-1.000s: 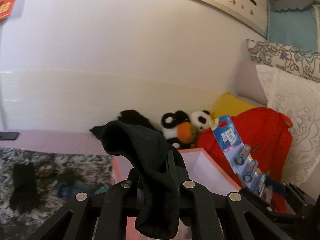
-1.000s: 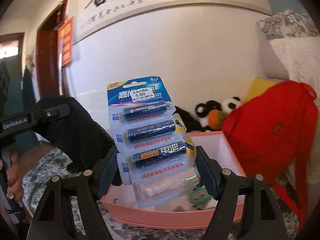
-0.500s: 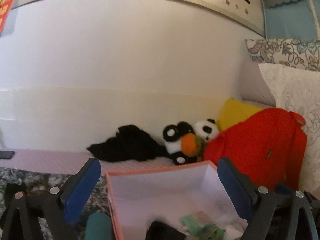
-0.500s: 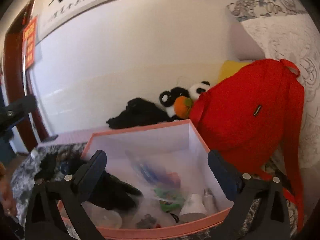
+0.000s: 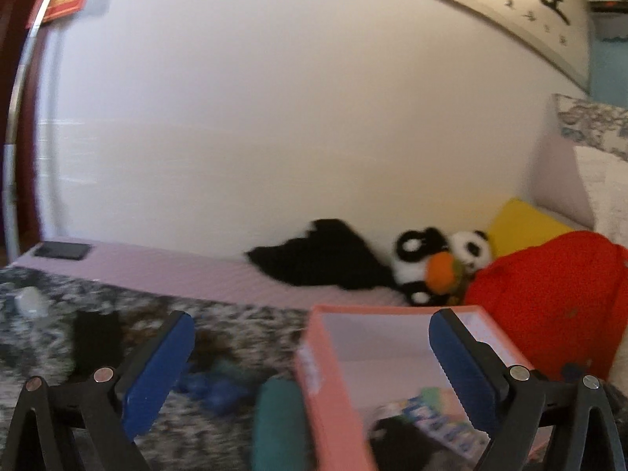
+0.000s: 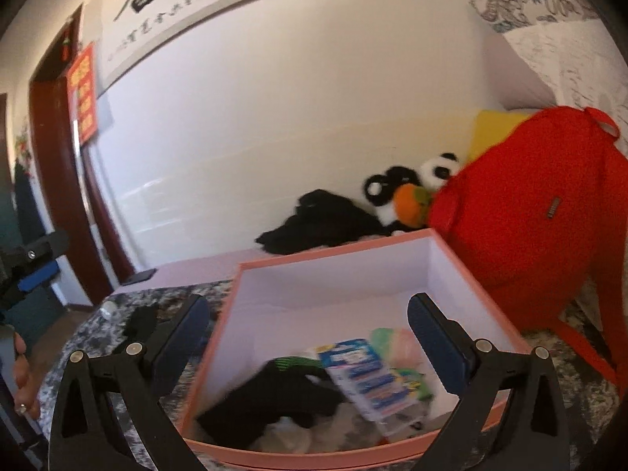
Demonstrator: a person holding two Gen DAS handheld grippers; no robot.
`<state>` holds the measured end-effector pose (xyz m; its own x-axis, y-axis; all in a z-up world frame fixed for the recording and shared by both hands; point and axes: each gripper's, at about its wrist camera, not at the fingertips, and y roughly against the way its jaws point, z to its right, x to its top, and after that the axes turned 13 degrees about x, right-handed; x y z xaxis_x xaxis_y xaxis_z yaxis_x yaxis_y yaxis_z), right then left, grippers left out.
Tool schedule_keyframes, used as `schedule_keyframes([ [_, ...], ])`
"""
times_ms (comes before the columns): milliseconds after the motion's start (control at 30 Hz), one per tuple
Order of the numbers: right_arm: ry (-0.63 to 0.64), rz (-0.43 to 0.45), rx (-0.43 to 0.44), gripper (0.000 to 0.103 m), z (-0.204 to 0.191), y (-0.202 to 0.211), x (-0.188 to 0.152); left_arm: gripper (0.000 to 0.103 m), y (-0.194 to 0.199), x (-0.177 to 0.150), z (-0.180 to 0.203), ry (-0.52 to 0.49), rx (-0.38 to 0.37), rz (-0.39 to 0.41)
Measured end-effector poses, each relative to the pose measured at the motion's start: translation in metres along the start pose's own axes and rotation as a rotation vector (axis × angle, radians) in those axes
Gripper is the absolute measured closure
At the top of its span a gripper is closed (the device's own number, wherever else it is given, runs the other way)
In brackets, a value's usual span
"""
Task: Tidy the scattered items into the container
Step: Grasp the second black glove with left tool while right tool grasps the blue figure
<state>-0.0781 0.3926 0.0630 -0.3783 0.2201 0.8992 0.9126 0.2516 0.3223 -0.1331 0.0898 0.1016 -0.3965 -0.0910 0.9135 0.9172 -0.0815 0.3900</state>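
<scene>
Pink cardboard box (image 5: pixel 333 384), open-topped with a white lining, sits on the mottled grey-and-white blanket (image 5: pixel 243 325) in the left wrist view, its near corner between the blue-padded fingers of the left gripper (image 5: pixel 312 365), whose jaws stand wide apart with nothing in them. Left of the box on the blanket lie a dark teal cylinder (image 5: pixel 276 424), a black sock (image 5: pixel 96 341) and a small clear object (image 5: pixel 31 302), blurred. Behind are a black cloth heap (image 5: pixel 322 255), a panda plush toy (image 5: pixel 439 263) and a red fabric backpack (image 5: pixel 549 298). In the right wrist view the right gripper (image 6: pixel 306 341) hangs over the box (image 6: pixel 353 251), jaws spread wide and empty; inside lie a blue battery blister pack (image 6: pixel 365 376) resting against a black sock with a green cuff (image 6: pixel 274 396).
</scene>
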Motion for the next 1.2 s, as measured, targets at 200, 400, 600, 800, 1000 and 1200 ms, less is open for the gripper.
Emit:
schedule_keyframes([
  [200,0.056,-0.029,0.085,0.0,-0.053,-0.025,-0.008,0.004,0.013,0.003,-0.072,0.028,0.13,0.004],
  [400,0.144,-0.081,0.154,0.0,-0.117,-0.058,-0.027,0.004,0.017,-0.006,-0.149,0.072,0.262,-0.032],
  [600,0.262,-0.177,0.196,0.0,-0.176,-0.105,-0.058,0.004,-0.012,-0.036,-0.206,0.078,0.38,-0.124],
  [800,0.431,-0.374,0.163,0.0,-0.216,-0.189,-0.102,0.004,-0.081,-0.071,-0.233,0.055,0.407,-0.292],
  [1000,0.503,-0.47,0.02,0.0,-0.206,-0.267,-0.118,0.004,-0.146,-0.087,-0.228,0.069,0.351,-0.373],
  [1200,0.604,-0.535,-0.057,0.0,-0.199,-0.323,-0.136,0.004,-0.207,-0.111,-0.226,0.095,0.356,-0.479],
])
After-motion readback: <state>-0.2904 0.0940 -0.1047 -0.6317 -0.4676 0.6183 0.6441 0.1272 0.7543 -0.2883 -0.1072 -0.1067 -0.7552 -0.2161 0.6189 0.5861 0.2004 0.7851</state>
